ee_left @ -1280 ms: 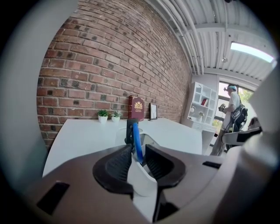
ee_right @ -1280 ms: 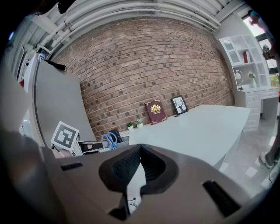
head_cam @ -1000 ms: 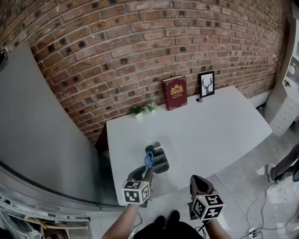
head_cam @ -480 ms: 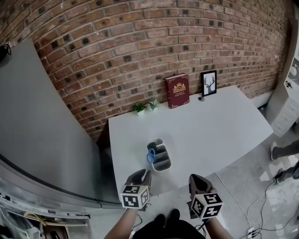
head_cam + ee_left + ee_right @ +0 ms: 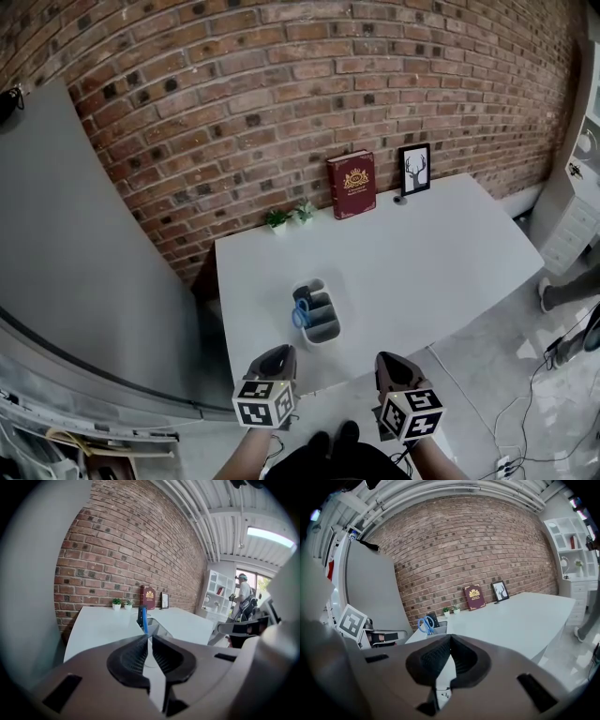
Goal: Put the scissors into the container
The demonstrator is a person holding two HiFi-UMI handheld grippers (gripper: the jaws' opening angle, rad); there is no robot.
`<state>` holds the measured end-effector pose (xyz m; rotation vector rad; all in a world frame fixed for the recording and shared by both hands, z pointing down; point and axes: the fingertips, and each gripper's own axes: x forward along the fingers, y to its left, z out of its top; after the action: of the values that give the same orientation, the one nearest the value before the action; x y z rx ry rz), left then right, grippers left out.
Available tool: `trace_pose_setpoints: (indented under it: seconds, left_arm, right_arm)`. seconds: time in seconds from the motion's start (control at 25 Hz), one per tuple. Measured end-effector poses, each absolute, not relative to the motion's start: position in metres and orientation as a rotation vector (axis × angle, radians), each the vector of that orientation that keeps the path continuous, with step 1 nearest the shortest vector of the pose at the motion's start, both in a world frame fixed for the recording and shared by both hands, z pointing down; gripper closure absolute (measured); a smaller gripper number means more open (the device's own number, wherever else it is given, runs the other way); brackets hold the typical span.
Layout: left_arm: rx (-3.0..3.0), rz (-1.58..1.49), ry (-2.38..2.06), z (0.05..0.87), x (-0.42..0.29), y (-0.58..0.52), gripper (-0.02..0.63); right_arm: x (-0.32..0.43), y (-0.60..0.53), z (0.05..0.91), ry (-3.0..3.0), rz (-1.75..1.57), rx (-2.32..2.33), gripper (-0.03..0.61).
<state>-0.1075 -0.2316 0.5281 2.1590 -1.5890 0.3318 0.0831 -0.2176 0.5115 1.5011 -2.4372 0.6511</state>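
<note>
The blue-handled scissors (image 5: 300,313) stand upright, handles up, in a small grey compartmented container (image 5: 319,326) near the front edge of the white table (image 5: 427,253). My left gripper (image 5: 284,350) is shut and empty, a short way in front of the container and off the table edge. My right gripper (image 5: 382,357) is also shut and empty, level with it to the right. In the left gripper view the scissors (image 5: 143,618) rise just beyond the closed left gripper (image 5: 148,638). In the right gripper view the scissors (image 5: 425,623) and container (image 5: 439,629) lie left of the right gripper (image 5: 450,637).
A red book (image 5: 351,185), a framed deer picture (image 5: 414,170) and two small potted plants (image 5: 277,220) line the brick wall at the table's back. A grey panel (image 5: 75,262) stands at the left. Someone's foot (image 5: 561,292) and cables (image 5: 525,403) are on the floor at right.
My left gripper has let go of the scissors, leaving them in the container, and has drawn back towards me off the table edge. The right gripper has barely moved.
</note>
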Motion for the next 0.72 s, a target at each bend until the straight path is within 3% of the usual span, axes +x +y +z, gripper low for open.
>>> trace_pose_setpoints:
  seconds: [0.72]
  left_arm:
    - [2.171, 0.277, -1.580, 0.514, -0.108, -0.232, 0.581]
  right_arm:
    - [0.081, -0.213, 0.507, -2.444, 0.599, 1.487, 0.578]
